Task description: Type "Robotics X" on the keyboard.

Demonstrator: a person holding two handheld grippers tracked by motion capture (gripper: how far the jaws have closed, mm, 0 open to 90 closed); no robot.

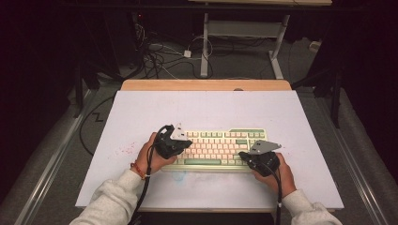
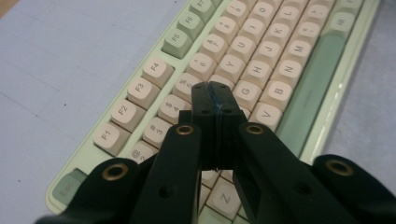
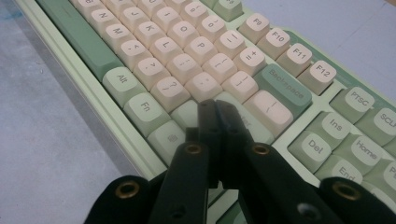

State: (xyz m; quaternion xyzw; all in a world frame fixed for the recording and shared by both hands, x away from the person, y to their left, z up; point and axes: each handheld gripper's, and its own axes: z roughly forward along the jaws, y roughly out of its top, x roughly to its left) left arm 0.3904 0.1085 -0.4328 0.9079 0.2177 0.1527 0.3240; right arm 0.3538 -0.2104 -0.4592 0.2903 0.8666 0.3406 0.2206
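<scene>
- On the pale mat [image 1: 141, 112], which covers a wooden table [image 1: 206, 85], a green and cream keyboard [image 1: 218, 149] lies near the front edge.
- Behind the keyboard's table, cables [image 1: 155, 56] trail over a dark floor by a white desk frame [image 1: 205, 47].
- Over the keyboard's left end, the left gripper [image 2: 211, 88] hovers, jaws pressed together on nothing.
- At the keyboard's right end, the right gripper [image 3: 217, 105] points at the keys, jaws likewise pressed together.
</scene>
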